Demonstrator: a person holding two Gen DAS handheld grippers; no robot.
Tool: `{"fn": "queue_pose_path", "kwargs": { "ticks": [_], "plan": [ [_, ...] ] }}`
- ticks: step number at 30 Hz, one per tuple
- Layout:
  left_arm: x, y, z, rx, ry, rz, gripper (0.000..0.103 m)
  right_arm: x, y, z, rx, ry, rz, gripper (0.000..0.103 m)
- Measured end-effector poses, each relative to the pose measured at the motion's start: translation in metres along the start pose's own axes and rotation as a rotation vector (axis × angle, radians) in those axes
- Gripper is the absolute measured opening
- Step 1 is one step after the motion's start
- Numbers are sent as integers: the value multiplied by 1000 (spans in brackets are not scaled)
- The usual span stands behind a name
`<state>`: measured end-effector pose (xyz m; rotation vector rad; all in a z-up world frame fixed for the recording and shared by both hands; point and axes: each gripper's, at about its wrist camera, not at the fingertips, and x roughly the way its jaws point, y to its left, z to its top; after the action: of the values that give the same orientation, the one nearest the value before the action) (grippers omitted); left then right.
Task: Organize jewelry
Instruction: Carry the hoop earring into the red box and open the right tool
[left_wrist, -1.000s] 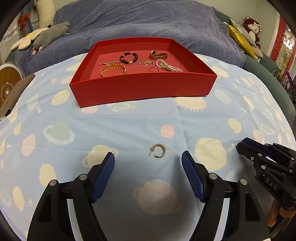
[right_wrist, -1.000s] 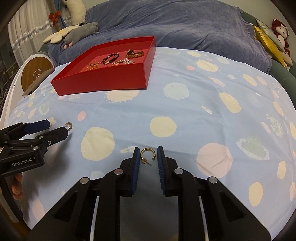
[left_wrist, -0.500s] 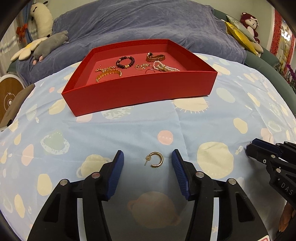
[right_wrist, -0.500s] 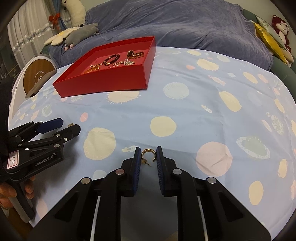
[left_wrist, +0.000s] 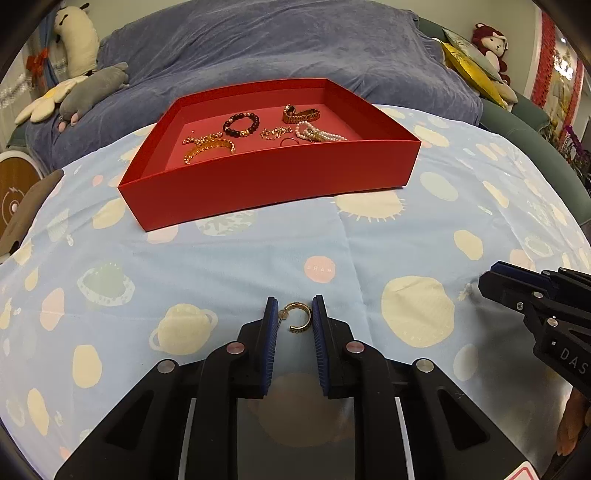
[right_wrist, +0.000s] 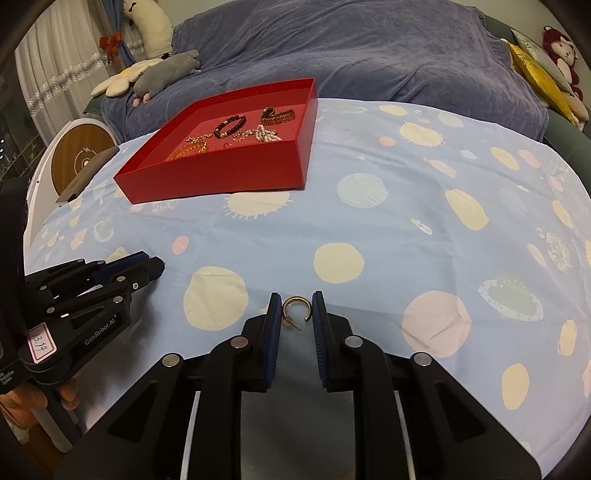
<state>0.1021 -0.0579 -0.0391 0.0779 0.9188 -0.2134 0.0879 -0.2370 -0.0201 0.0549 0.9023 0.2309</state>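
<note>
While flat, earring (right_wrist: 292, 300) within hand-held gripper (right_wrist: 295, 308)

Home bedroom: bed (left_wrist: 295, 44), plush toys (left_wrist: 92, 88)

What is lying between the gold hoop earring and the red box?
Only bare planet-print cloth between the earring and the red box, seen in the left wrist view.

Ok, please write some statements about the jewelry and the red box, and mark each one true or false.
1. A dark bead bracelet lies in the red box. True.
2. The pearl bracelet lies outside the box. False: it lies inside the box.
3. A gold hoop earring sits between the fingers of the right gripper. True.
4. The box has a lid on it. False: it is open at the top.
</note>
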Motion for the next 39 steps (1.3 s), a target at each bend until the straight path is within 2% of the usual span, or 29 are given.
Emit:
{"fn": "queue_pose_path", "kwargs": {
  "ticks": [10,14,21,23,28,39],
  "plan": [
    [-22,13,7,-59,-19,-56,16,-13,24,19,-9,-44,44,16],
    [-37,21,23,-91,-59,-77,16,-18,32,39,0,-79,67,16],
    [-52,40,67,-121,-136,-72,16,-19,43,90,4,-128,99,16],
    [-50,45,82,-122,-141,-83,16,-16,44,105,2,-134,107,16],
    [-32,52,112,-90,-148,-42,16,6,43,138,32,-119,128,16],
    [33,86,167,-191,-92,-61,16,81,36,186,143,-53,185,16]
  ]
}}
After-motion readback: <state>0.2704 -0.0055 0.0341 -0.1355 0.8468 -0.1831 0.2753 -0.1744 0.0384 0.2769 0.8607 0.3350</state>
